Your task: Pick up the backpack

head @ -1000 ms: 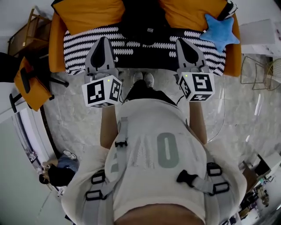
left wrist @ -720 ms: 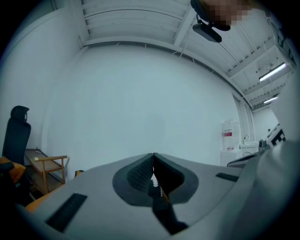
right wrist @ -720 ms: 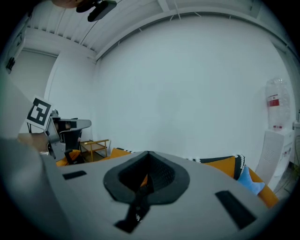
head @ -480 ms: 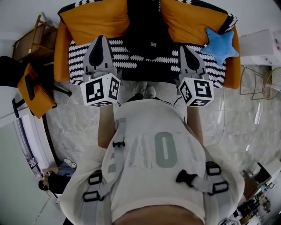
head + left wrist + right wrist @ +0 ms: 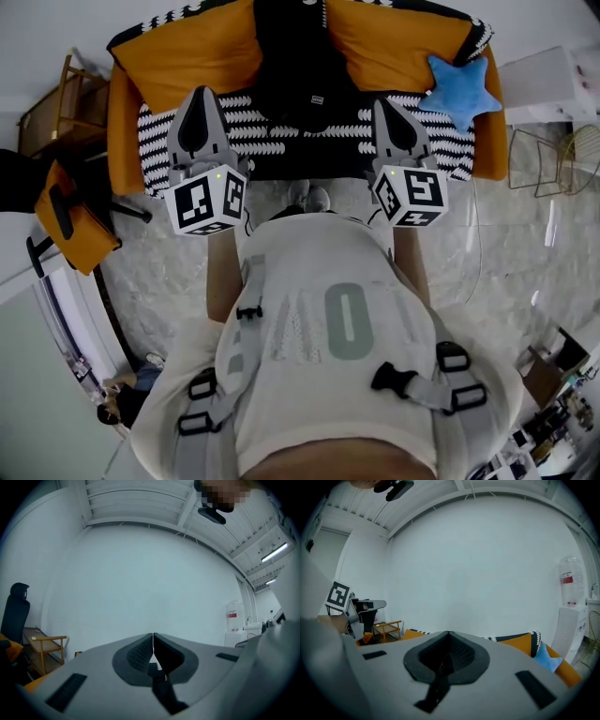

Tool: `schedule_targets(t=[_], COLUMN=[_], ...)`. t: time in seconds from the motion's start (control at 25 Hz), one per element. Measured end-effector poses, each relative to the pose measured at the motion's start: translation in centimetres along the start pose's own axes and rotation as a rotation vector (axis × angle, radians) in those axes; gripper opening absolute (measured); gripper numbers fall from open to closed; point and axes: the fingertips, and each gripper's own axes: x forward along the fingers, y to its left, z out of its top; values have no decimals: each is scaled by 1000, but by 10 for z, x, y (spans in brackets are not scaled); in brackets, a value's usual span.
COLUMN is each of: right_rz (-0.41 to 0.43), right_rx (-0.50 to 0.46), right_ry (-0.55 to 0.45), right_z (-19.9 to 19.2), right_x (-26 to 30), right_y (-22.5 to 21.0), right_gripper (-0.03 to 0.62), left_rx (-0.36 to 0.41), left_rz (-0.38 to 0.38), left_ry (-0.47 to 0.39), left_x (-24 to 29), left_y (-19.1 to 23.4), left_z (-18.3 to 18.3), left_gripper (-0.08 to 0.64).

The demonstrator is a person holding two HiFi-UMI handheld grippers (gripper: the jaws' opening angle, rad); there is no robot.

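Note:
A black backpack (image 5: 298, 66) stands upright on an orange sofa (image 5: 178, 47), between its two back cushions. It is above a black-and-white striped blanket (image 5: 272, 141). My left gripper (image 5: 199, 94) hovers over the blanket to the backpack's left. My right gripper (image 5: 386, 103) hovers to its right. Both are shut and hold nothing, and neither touches the backpack. A cream backpack with grey straps (image 5: 342, 328) lies against the person's chest. In the left gripper view the shut left gripper (image 5: 153, 634) faces a bare white wall. The right gripper (image 5: 447, 632) looks over the sofa back (image 5: 518, 643).
A blue star cushion (image 5: 459, 89) lies on the sofa's right end. A wooden chair (image 5: 42, 108) and an orange office chair (image 5: 70, 211) stand to the left. Wire side tables (image 5: 553, 159) stand to the right. A person (image 5: 122, 398) crouches on the marble floor at lower left.
Both grippers have drifted a little to the left in the head view and stay shut. More of the sofa's back and the black backpack now shows.

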Motion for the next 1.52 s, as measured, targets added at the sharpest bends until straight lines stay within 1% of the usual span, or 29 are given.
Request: schedule_targets(t=[0.12,0.28,0.36,0.44,0.52,0.56,0.64,0.68,0.72,0.76,0.8,0.92,1.04,1.2,1.32,1.52], right_rz=[-10,-23,-23,-4,34,46,45,35,20,4,-11,-34,-36,-28,-20,20], right_rx=[14,9,19,25,21,20,25,34,46,63,82,132,163,187,219,343], right_ry=[11,-5,-10,-8,-1,2,1,-2,-9,-18,-26,-32,-23,-3,10,46], right_z=[-2,2,2,4,7,8,9,9,10,12,13,13,11,8,4,-11], right_x=[-1,8,11,17,30,37,49,53,56,58,59,58,61,66,74,94], right_y=[-6,-7,-6,-6,-4,-3,-3,-4,-7,-11,-15,-23,-25,-28,-30,-37], right_gripper=[8,8,8,8,207,214,296,348,381,397,399,402,402,402,402,402], left_rx=[2,2,-4,-40,-98,-123,-143,-138,-128,-118,-111,-110,-112,-94,-133,-198], left_rz=[-4,0,-26,-74,-119,-137,-152,-148,-139,-129,-122,-119,-117,-113,-115,-130], left_ry=[25,22,56,109,147,158,163,155,141,127,116,108,115,137,156,232], left_x=[5,13,16,25,39,46,55,58,61,63,65,66,67,72,78,100], left_y=[-3,3,2,-3,-5,-5,-3,-2,-1,-1,-1,-2,3,6,8,15], left_z=[-10,-11,-18,-31,-43,-48,-56,-58,-58,-58,-57,-55,-56,-62,-71,-108], left_gripper=[21,21,23,41,112,150,228,273,317,356,374,380,380,380,388,405])
